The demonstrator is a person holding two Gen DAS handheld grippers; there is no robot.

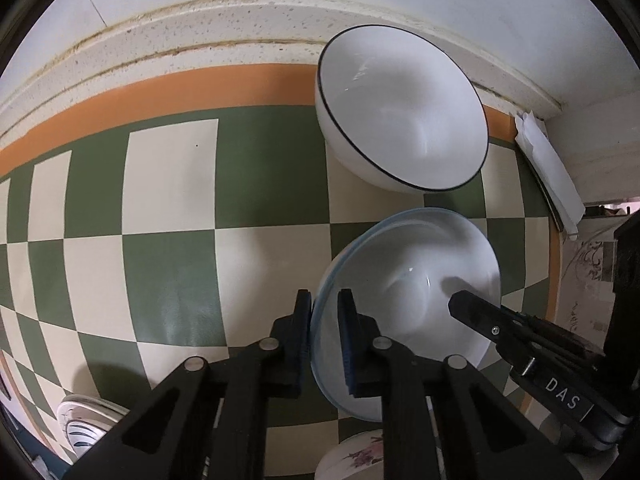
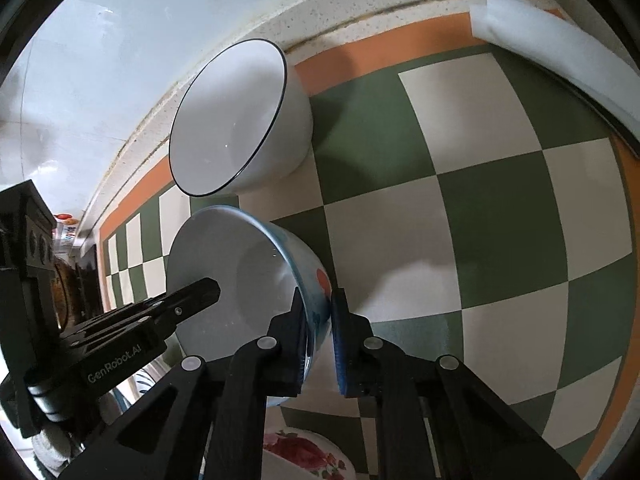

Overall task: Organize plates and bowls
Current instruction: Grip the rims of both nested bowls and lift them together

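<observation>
A white bowl with a pale blue rim (image 1: 420, 280) stands on the checkered mat, and both grippers hold it by opposite sides of the rim. My left gripper (image 1: 324, 304) is shut on its left rim, one pad inside and one outside. My right gripper (image 2: 318, 304) is shut on the right wall, over the blue and orange pattern of the bowl (image 2: 224, 272). Each view shows a finger (image 1: 472, 308) of the other gripper reaching into the bowl; the left one's finger (image 2: 192, 296) enters from the left. Behind stands a larger white bowl with a black rim (image 1: 404, 108) (image 2: 232, 120), empty.
The green and cream checkered mat (image 1: 168, 272) (image 2: 500, 216) has an orange border along a speckled counter ledge and wall. Folded white paper (image 1: 548, 168) (image 2: 560, 60) lies at the far right. A floral dish (image 1: 356, 456) (image 2: 304, 452) and a patterned plate (image 1: 84, 424) sit near me.
</observation>
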